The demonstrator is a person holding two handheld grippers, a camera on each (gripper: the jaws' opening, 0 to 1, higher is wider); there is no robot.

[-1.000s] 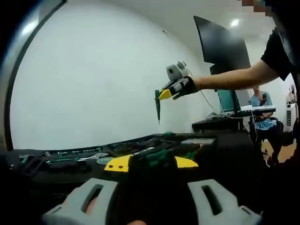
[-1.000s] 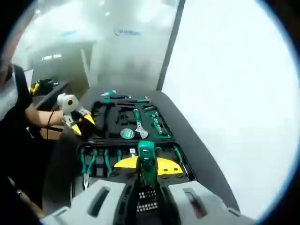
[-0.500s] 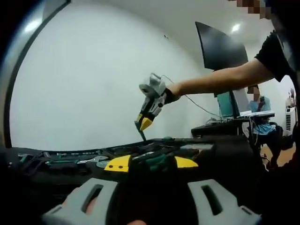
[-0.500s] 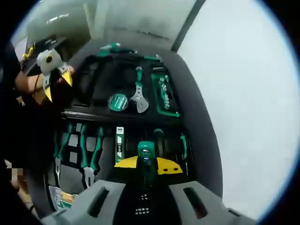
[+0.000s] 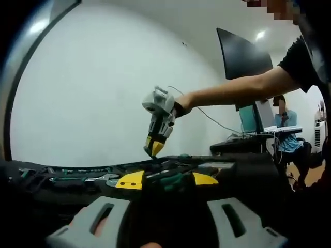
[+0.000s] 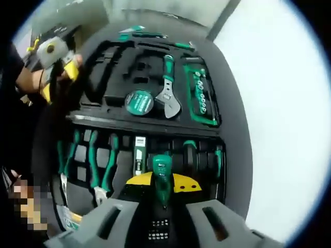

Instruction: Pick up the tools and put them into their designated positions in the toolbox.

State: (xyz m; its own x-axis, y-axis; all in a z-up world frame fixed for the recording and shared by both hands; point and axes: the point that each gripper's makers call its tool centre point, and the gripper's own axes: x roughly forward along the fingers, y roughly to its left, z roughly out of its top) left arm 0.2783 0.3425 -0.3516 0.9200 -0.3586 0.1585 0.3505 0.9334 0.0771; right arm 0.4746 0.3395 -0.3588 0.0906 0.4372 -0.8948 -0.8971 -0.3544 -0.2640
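Observation:
An open black toolbox lies below my right gripper, which is shut on a green-handled screwdriver just above the near tray. That tray holds green pliers and other drivers. The far half holds a round tape measure, an adjustable wrench and a socket strip, beside bare cutouts. My left gripper is held low at the toolbox edge, shut on a dark tool with a green grip. The right gripper points down at the toolbox, and the left gripper is at the upper left.
The toolbox rests on a dark table along a white wall. A person's arm reaches across in the left gripper view. A black monitor and a seated person are at the right rear.
My right gripper has come down with the screwdriver from high above the table to just over the toolbox's near tray. The left gripper has stayed where it was.

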